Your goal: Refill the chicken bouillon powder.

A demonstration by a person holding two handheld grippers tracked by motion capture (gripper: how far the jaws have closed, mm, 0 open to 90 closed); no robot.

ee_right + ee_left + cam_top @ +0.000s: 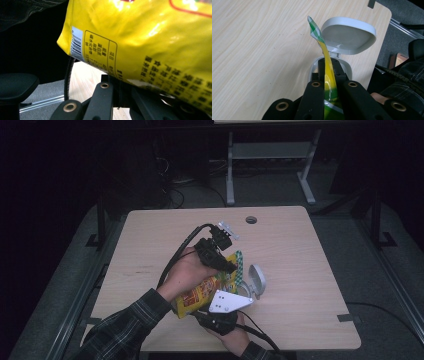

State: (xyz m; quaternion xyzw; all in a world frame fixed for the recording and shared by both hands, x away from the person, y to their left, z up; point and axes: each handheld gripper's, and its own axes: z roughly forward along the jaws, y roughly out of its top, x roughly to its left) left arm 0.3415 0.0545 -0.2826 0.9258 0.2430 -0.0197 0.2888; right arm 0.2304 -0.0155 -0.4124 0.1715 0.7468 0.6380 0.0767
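Note:
A yellow snack bag (pixel 202 295) with a green chequered top edge hangs tilted above the wooden table (pixel 300 250), held between both grippers. My left gripper (pixel 227 265) is shut on the bag's upper end. In the left gripper view the jaws (pixel 329 63) pinch the thin yellow edge of the bag (pixel 325 48), and its green tip curls up beyond them. My right gripper (pixel 200 314), with its grey plate on top, is shut on the bag's lower end. In the right gripper view the bag (pixel 140 37) looms over the jaws (pixel 120 82), with a barcode and printed text on it.
A small grey container (pixel 255 280) with its hinged lid (pixel 348 35) open stands on the table right under the bag's top end. A round cable hole (pixel 251 220) sits near the table's far edge. Table legs and cables lie on the dark floor beyond.

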